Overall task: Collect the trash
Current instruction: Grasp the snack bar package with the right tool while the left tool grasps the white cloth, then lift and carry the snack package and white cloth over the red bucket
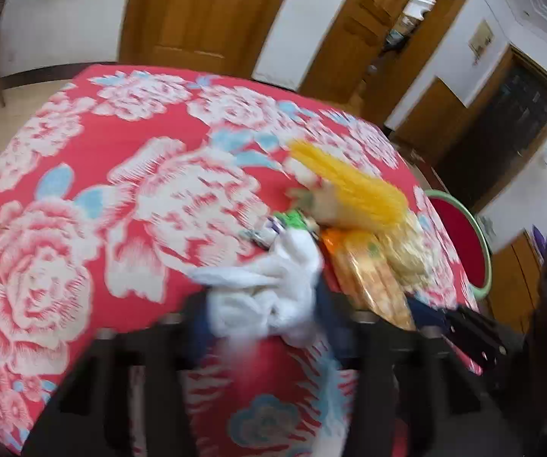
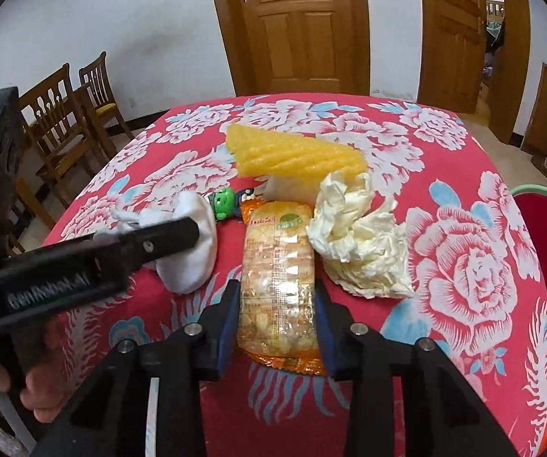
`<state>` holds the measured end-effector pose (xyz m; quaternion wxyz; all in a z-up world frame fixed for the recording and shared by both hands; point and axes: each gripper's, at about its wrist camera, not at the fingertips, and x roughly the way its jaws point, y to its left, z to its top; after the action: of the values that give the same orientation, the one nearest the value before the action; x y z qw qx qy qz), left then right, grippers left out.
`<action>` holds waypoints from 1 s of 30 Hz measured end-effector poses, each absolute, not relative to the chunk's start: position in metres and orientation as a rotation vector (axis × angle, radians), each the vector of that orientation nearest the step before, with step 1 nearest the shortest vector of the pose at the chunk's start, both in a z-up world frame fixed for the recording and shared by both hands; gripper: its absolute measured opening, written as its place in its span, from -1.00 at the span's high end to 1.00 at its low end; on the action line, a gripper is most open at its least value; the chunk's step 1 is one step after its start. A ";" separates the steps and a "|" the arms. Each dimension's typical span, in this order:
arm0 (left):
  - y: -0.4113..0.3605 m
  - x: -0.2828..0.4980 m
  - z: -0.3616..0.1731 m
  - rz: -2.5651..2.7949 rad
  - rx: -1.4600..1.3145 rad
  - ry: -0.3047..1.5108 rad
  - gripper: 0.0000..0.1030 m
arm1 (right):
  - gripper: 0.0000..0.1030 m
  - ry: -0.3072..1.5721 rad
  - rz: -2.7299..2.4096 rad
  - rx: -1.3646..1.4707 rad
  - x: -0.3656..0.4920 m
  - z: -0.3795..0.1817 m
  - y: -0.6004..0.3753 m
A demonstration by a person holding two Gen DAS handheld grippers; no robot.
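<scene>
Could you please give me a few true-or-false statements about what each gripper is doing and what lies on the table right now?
1. The left gripper holds a white tissue. True.
2. The right gripper has its fingers on either side of the snack packet. True.
3. The yellow foam net lies nearer the camera than the snack packet. False: it lies beyond it.
4. The tablecloth is plain blue. False: it is red with white flowers.
5. The crumpled cream paper lies left of the packet. False: right.
</scene>
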<state>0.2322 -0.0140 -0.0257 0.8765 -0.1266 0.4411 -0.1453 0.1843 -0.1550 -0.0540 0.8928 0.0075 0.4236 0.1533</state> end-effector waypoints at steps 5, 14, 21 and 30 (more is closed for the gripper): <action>-0.021 0.216 -0.020 -0.277 -0.160 0.883 0.45 | 0.24 0.874 0.340 0.019 0.183 -0.053 -0.154; -0.002 0.192 -0.012 -0.248 -0.198 0.891 0.46 | 0.25 0.826 0.389 0.013 0.168 -0.043 -0.149; 0.000 0.172 0.005 -0.259 -0.208 0.844 0.46 | 0.25 0.790 0.409 0.029 0.154 -0.029 -0.151; -0.027 0.153 0.021 -0.290 -0.154 0.834 0.46 | 0.24 0.730 0.408 0.020 0.133 -0.006 -0.162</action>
<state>0.1530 -0.0273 0.0206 0.9013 -0.0746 0.4032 -0.1401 0.1327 -0.1619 -0.0058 0.9138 0.0098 0.3543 0.1983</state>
